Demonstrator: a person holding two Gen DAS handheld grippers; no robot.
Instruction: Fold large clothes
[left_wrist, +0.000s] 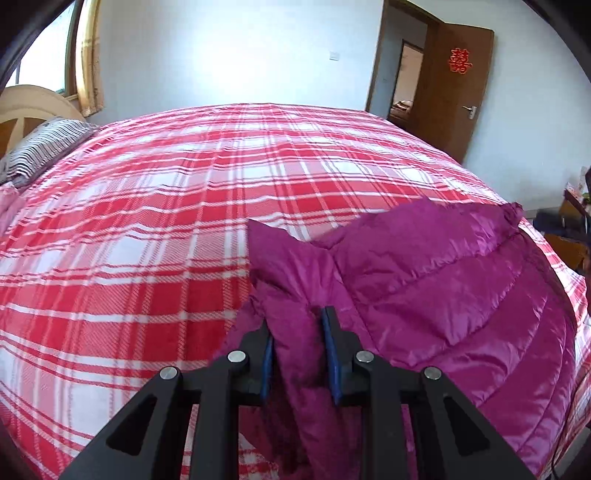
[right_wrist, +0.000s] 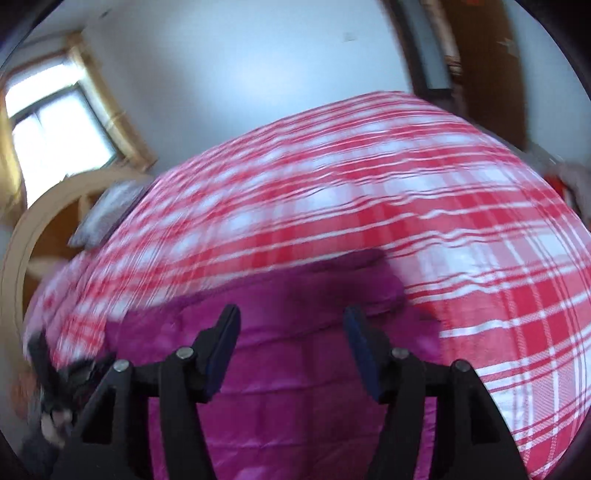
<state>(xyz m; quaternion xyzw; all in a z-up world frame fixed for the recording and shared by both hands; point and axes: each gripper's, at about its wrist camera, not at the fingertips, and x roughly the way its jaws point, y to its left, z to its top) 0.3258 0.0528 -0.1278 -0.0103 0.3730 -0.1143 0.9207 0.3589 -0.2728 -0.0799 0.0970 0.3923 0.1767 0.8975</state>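
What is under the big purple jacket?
The purple jacket lies on a red and white checked bedcover, which shows all around it. The part of the cover right beneath the jacket is hidden, so anything lying there cannot be seen.

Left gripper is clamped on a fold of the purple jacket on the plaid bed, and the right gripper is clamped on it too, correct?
Not quite: the right gripper stands open over the purple jacket, pinching nothing, as the right wrist view shows. The left gripper does clamp a fold of it on the plaid bed.
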